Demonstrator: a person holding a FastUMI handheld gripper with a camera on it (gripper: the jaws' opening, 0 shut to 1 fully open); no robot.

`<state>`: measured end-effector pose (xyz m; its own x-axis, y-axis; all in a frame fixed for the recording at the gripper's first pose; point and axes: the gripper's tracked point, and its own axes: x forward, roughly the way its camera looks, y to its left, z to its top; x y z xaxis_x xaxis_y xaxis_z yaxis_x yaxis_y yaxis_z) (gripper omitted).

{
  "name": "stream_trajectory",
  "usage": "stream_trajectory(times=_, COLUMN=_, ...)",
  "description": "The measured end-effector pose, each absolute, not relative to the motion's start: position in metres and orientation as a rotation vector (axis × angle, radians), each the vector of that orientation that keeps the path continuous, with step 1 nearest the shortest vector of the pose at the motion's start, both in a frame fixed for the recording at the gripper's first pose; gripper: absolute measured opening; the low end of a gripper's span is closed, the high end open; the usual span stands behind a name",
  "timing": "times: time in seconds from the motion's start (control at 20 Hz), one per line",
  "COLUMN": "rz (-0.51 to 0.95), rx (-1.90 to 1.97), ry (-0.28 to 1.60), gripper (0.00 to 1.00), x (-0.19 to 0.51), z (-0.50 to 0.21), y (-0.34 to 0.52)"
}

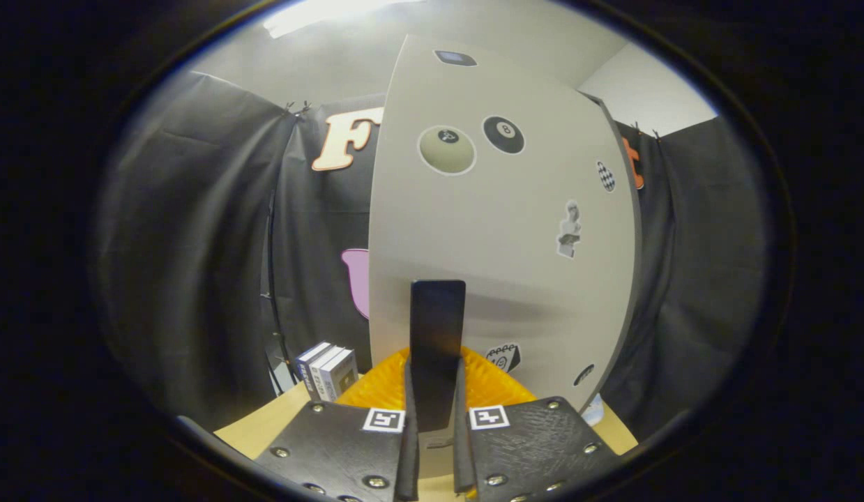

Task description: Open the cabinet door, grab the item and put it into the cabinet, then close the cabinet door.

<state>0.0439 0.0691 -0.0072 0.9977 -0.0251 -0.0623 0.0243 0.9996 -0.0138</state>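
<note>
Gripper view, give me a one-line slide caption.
Gripper shut on the dark handle of the sticker-covered cabinet door, orange item below.

My jaws (435, 418) are clamped from both sides on the dark upright handle (437, 341) of the pale grey cabinet door (501, 230). The door stands just ahead of me, swung edge-on at its left, dotted with stickers, two of them billiard balls.
</note>
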Motion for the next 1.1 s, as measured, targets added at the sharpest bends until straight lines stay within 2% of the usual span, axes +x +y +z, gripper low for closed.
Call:
stream_trajectory(times=0.6, rz=-0.064, rx=0.006, ry=0.072, gripper=0.19, x=0.018, z=-0.006, y=0.051)
stream_trajectory(times=1.1, rz=-0.155, rx=0.006, ry=0.091, gripper=0.19, x=-0.005, z=-0.007, y=0.023)
